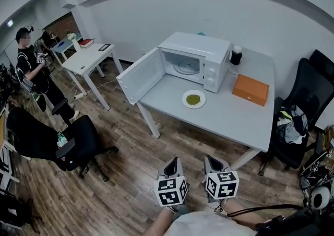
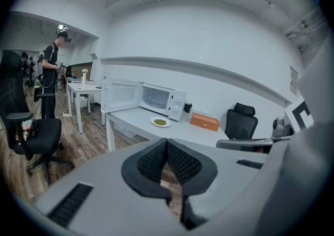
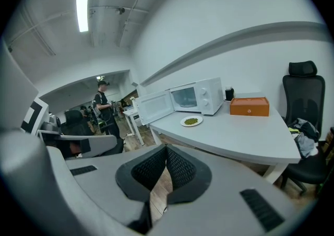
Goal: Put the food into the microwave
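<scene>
A white plate of green food (image 1: pixel 193 98) lies on the grey table (image 1: pixel 219 120), just in front of the white microwave (image 1: pixel 195 60), whose door (image 1: pixel 141 75) hangs open to the left. The plate (image 2: pixel 160 121) shows small in the left gripper view, and the plate (image 3: pixel 191 121) likewise in the right gripper view. Both grippers are held low, well short of the table over the wooden floor. My left gripper (image 1: pixel 174 167) is shut with nothing in it, and my right gripper (image 1: pixel 212 164) is shut and empty too.
An orange box (image 1: pixel 251 89) and a dark cup (image 1: pixel 236 55) sit on the table right of the microwave. Black office chairs (image 1: pixel 78 141) stand left and right (image 1: pixel 305 99). A person (image 1: pixel 31 68) stands far left by a second white table (image 1: pixel 86 57).
</scene>
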Demonstrator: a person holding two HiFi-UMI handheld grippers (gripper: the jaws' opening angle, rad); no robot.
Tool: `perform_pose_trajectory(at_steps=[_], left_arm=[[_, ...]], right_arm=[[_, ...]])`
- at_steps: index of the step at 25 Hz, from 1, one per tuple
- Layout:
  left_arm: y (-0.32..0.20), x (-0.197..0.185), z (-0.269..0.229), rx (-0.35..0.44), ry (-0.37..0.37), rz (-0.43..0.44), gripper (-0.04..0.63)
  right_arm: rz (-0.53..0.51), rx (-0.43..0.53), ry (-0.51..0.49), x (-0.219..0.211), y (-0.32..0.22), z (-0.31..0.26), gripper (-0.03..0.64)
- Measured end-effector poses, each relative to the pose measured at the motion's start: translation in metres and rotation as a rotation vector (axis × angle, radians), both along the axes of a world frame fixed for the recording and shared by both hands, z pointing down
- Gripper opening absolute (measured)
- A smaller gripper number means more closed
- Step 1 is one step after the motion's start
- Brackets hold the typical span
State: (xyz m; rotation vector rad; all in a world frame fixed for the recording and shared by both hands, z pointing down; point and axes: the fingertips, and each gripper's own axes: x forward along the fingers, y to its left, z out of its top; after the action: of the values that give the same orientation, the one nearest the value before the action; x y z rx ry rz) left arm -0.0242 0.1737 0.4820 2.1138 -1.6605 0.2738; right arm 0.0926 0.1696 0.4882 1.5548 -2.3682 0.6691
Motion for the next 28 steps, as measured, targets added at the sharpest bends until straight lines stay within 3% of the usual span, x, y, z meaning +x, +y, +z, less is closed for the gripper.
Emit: perform_pose_trajectory(at_steps=[4,12,28], left_arm=[[-0.036,-0.009,0.004,0.023,-0.035,0.025,0.002],[-0.124,-0.04,-0.009,0.046,-0.025,0.052,0.002],[-0.24,-0.076,-0.005,0.009,-0.019,0.113,0.002]], right_arm=[[0.01,0.003,0.016,-0.01,-0.031,0.007,0.017],[0.038,0.039,0.025,-0.039,-0.118,-0.009,0.017],[0.073,0.0,0.031,-0.087,-0.233,-0.005,0.017]])
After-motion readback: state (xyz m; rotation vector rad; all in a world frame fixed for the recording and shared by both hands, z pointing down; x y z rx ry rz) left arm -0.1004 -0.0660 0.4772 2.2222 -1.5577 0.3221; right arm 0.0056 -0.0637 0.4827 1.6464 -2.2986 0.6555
